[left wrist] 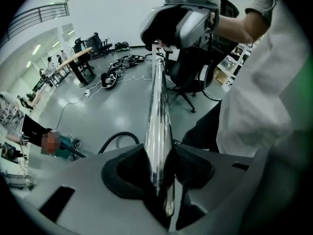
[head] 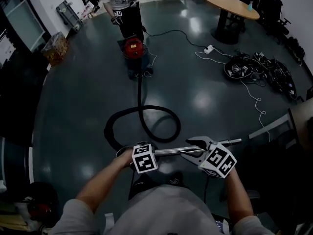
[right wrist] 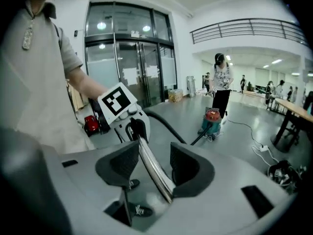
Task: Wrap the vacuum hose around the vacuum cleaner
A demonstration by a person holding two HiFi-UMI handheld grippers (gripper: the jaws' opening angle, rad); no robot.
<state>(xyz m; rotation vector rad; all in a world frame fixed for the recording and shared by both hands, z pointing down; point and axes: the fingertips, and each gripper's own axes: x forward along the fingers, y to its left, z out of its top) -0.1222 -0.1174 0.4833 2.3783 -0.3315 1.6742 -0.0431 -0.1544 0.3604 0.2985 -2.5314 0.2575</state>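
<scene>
Grey floor (head: 88,97): vacuum cleaner (head: 135,50), looped hose (head: 140,94), cable pile (head: 259,68).

The straight chrome metal wand tube (head: 171,151) is smooth and mirror-polished (ceiling light streaks along it). The long black vacuum hose (head: 140,94) looks like matt, rubbery plastic. The dark grey floor (head: 205,82) is glossy, with bright reflections. The left gripper (left wrist: 159,165) and right gripper (right wrist: 152,163) are matt grey plastic with dull black pads (left wrist: 127,173). The round tan table top (head: 230,5), upper right in the head view, looks wooden.
</scene>
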